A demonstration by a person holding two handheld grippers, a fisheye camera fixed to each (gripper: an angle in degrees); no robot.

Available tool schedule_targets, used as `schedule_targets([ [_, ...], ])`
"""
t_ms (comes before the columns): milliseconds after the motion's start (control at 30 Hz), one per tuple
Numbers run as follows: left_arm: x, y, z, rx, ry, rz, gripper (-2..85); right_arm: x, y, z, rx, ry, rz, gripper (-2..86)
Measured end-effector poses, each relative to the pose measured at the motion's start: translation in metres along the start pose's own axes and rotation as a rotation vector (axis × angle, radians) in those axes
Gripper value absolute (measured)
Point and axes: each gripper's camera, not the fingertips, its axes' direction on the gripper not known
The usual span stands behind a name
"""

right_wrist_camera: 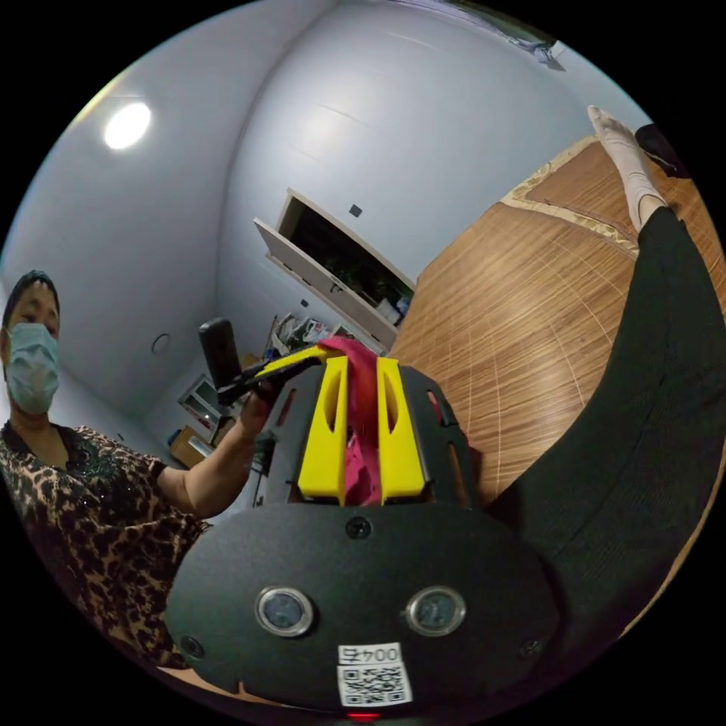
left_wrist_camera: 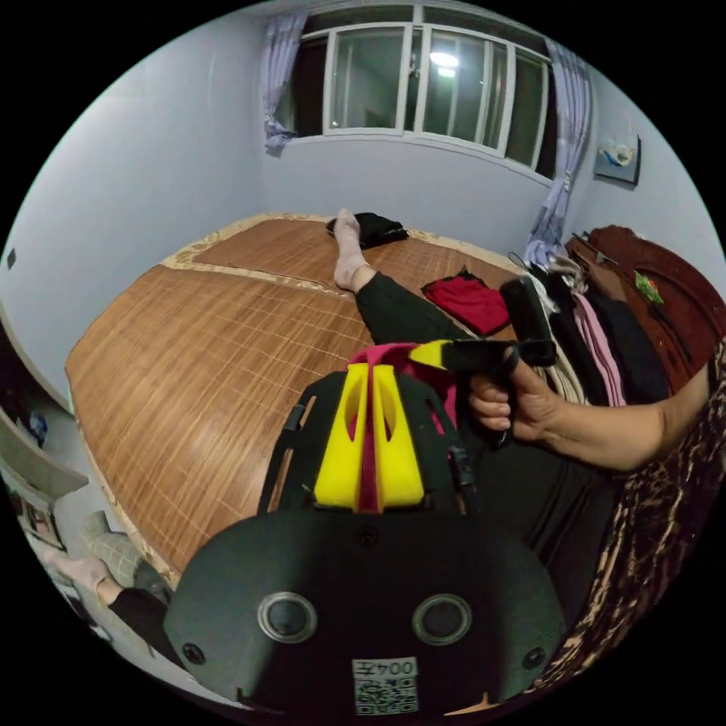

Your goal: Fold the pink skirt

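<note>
I am sitting on a bed covered by a woven bamboo mat (left_wrist_camera: 204,355), its slats running in fine brown rows toward pale walls and a window (left_wrist_camera: 423,83) at twelve o'clock. My left gripper (left_wrist_camera: 368,378) is pinching the pink skirt (left_wrist_camera: 393,355) between smooth yellow fingers (left_wrist_camera: 340,439). My right gripper (right_wrist_camera: 361,370) is clamping the same soft, crumpled fabric. A folded red garment (left_wrist_camera: 469,302) is lying at one o'clock.
</note>
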Motion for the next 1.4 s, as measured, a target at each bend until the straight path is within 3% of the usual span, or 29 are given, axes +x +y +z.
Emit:
schedule_targets([
  [200, -0.054, -0.02, -0.146, 0.286, 0.013, -0.232, 0.8, -0.001, 0.006, -0.008, 0.042, -0.079, 0.03, 8.7],
  [500, -0.039, -0.045, -0.308, 0.599, -0.173, -0.277, 0.6, -0.06, 0.005, 0.033, -0.098, -0.038, -0.08, 8.2],
  [767, -0.025, -0.053, -0.338, 0.662, -0.215, -0.328, 0.5, -0.149, -0.003, 0.12, -0.217, 0.02, -0.182, 14.3],
  [867, -0.024, -0.056, -0.343, 0.674, -0.206, -0.348, 0.4, -0.147, 0.006, 0.146, -0.233, -0.03, -0.08, 16.2],
  [1000, -0.021, -0.058, -0.35, 0.682, -0.189, -0.359, 0.4, -0.123, 0.022, 0.175, -0.257, -0.242, 0.139, 17.5],
  [1200, -0.023, -0.059, -0.365, 0.68, -0.171, -0.358, 0.6, -0.104, 0.029, 0.178, -0.095, -0.304, 0.256, 20.6],
  [1400, -0.038, -0.056, -0.38, 0.669, -0.165, -0.38, 0.5, -0.089, 0.024, 0.202, -0.144, -0.341, 0.309, 15.8],
])
